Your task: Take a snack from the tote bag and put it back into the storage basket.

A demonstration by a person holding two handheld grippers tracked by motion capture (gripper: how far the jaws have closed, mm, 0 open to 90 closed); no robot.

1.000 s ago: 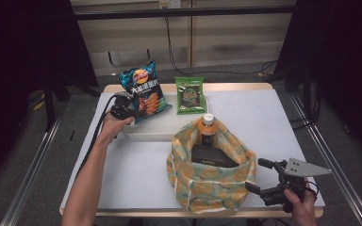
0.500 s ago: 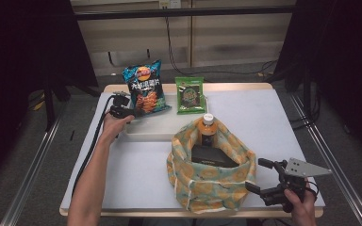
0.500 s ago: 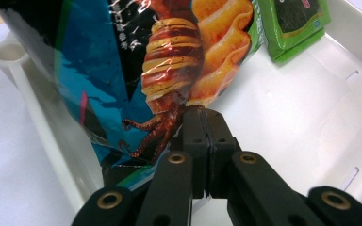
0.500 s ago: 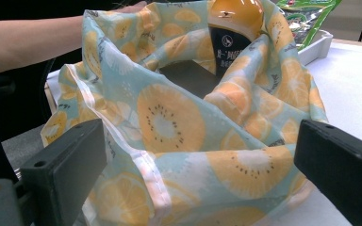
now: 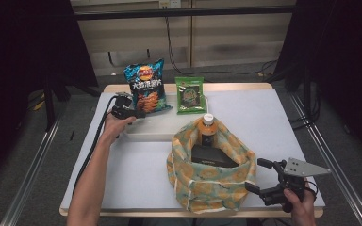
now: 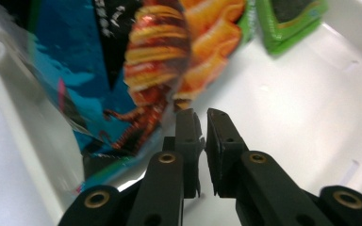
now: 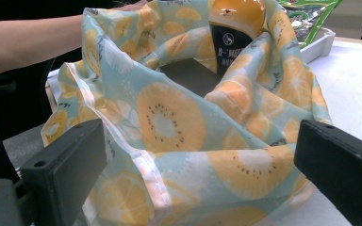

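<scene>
- While the left gripper (image 6: pixel 200 115) sits low in the white tray (image 6: pixel 287 117), its jaws have just been opening; they stand a slim gap apart with nothing between them.
- Standing upright at the tray's far left end, the blue crisp bag (image 5: pixel 146 87) has its lower edge just beside the jaw tips, and the green snack packet (image 5: pixel 190 94) lies near on its right.
- To take the crisp bag well, I would open the jaws wider and slide them onto the crimped bottom seam, not the puffed middle, which would likely slip or crush.
- Near the table's front edge, the right gripper (image 5: pixel 257 175) has its jaws wide apart just beside the citrus-print cloth bag (image 5: pixel 212 181).
- Because an orange-capped bottle (image 5: pixel 208 125) and a dark box (image 5: pixel 212 155) already fill the cloth bag, its mouth probably needs spreading first.
</scene>
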